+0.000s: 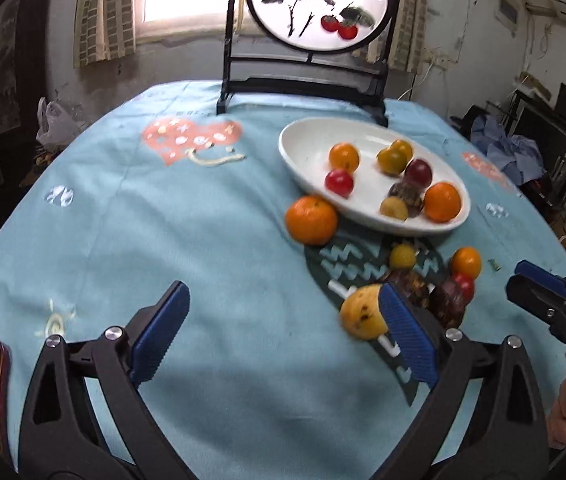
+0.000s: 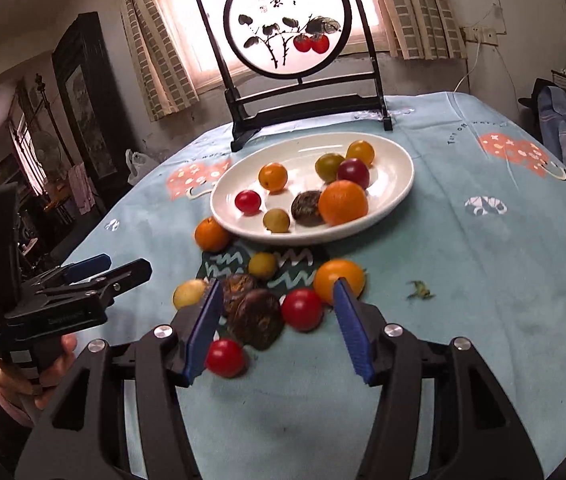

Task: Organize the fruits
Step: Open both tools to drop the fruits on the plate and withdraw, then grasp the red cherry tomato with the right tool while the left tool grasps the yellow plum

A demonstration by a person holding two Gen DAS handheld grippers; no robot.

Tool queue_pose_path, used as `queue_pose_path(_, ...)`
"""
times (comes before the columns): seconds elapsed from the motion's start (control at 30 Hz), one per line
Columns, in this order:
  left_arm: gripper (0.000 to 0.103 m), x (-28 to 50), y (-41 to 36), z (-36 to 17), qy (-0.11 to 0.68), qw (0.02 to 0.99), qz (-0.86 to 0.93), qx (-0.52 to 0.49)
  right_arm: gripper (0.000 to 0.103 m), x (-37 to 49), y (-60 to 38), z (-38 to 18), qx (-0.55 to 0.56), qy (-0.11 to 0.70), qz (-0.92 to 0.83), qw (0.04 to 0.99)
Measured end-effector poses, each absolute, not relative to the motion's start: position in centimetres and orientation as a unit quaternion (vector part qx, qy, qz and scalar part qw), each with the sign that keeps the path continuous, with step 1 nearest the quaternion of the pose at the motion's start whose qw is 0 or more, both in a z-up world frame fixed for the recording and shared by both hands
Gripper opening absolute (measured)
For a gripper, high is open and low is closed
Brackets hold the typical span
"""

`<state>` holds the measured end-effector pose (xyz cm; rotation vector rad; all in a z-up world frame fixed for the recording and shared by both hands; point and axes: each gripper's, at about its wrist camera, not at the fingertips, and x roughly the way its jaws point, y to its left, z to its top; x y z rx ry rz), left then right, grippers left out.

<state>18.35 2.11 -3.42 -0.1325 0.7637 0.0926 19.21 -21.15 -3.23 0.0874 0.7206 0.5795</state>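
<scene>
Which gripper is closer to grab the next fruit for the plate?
Probably the right gripper: its open jaws already frame the loose red fruit and dark fruits. The left gripper, wide open, faces mostly bare cloth, with only a yellow fruit beside one finger.

My left wrist camera looks forward and down across the tabletop (image 1: pixel 211 240) from its near edge, left of the plate (image 1: pixel 307 136). My right wrist camera sits closer, facing the plate (image 2: pixel 399 184) squarely. Both share the plate, loose fruit and the far-edge screen (image 2: pixel 287 32).
</scene>
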Motion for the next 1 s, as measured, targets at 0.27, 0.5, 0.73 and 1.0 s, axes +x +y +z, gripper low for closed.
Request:
queue_pose_path(0.27, 0.097, 17.4, 2.5, -3.8, 0.373, 0.924, 0.052, -0.066, 0.057, 18.2, -19.2, -4.4, 0.016, 0.388, 0.313, 0.867)
queue_pose_path(0.5, 0.097, 17.6, 2.5, -4.0, 0.381, 0.92, 0.052, -0.07, 0.057, 18.9, -18.7, -5.3, 0.014, 0.42, 0.309, 0.853)
queue_pose_path(0.73, 0.097, 17.6, 2.5, -4.0, 0.382, 0.92, 0.053, -0.072, 0.057, 19.0, -18.4, -5.7, 0.007, 0.43, 0.31, 0.848)
queue_pose_path(1.0, 0.097, 17.8, 2.8, -4.1, 0.387, 0.917, 0.056, -0.081, 0.057, 19.1, -17.1, -6.4, 0.004, 0.449, 0.316, 0.836)
